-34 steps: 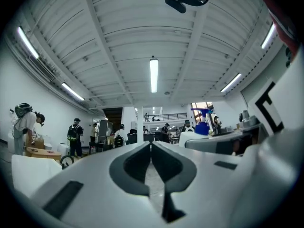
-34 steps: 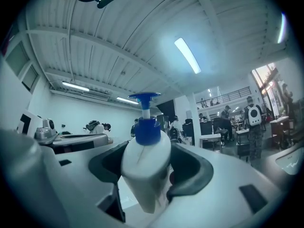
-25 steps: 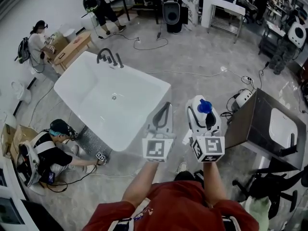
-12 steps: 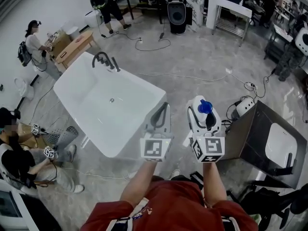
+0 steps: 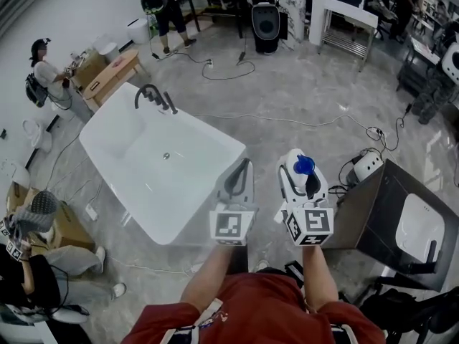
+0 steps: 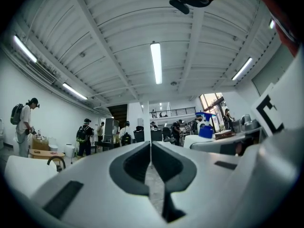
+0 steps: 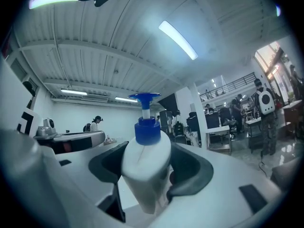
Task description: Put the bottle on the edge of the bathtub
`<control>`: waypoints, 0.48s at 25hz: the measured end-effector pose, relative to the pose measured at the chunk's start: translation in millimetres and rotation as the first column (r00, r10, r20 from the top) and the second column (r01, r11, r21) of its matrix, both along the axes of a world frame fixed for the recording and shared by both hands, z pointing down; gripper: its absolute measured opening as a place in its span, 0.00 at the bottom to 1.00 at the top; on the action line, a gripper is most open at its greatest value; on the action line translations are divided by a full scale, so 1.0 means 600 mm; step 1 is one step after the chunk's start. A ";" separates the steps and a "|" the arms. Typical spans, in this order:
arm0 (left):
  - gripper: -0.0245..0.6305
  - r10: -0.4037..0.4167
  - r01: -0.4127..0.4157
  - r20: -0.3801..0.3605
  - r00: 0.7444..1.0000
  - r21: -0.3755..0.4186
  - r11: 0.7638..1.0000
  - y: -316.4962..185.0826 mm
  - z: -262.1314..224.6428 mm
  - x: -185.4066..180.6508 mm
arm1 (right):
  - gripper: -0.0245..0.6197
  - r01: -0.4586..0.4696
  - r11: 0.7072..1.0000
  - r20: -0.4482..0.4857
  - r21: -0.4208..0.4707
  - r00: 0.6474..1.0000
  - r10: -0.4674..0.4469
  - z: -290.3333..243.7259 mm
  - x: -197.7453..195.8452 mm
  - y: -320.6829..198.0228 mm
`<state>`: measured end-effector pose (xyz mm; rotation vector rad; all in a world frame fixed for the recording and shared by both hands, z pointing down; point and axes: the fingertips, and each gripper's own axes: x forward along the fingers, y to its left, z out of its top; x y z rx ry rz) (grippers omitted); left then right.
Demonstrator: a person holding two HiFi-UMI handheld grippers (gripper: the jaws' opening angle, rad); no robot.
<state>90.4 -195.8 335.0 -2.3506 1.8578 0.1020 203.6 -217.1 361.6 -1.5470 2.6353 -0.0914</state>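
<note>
Head view, looking down: one person holds two grippers side by side over a grey floor. There is one bottle and one white bathtub [image 5: 100, 131] carrying one dark faucet [image 5: 152, 95].

The left gripper [image 5: 244, 167] has its two fingers closed against each other, with only a thin line between them in the left gripper view [image 6: 151, 160], and nothing held.

The right gripper [image 5: 301, 179] has its two fingers spread fairly wide and clamped on the bottle [image 5: 304, 165]. In the right gripper view [image 7: 147, 179] the white bottle [image 7: 146, 163] stands upright between the two dark pads [image 7: 192, 172], one pressing each side. Its blue collar and pump head rise above the fingers.

The bathtub lies to the left of the left gripper's fingertips, its near corner close to them. It is apart from the bottle, which is in the air, not on the tub's edge.
</note>
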 end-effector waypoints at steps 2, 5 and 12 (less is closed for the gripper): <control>0.07 0.001 -0.001 -0.007 1.000 0.001 1.000 -0.014 0.005 -0.007 | 0.47 0.006 1.000 -0.009 -0.004 1.000 -0.006 0.008 -0.009 -0.014; 0.07 0.001 -0.001 -0.006 1.000 0.008 1.000 -0.042 0.013 -0.022 | 0.47 0.011 1.000 -0.026 0.003 1.000 -0.011 0.013 -0.026 -0.040; 0.07 -0.005 0.005 0.013 1.000 0.021 1.000 -0.120 0.013 -0.084 | 0.47 0.022 1.000 -0.044 0.013 0.999 -0.021 0.002 -0.089 -0.120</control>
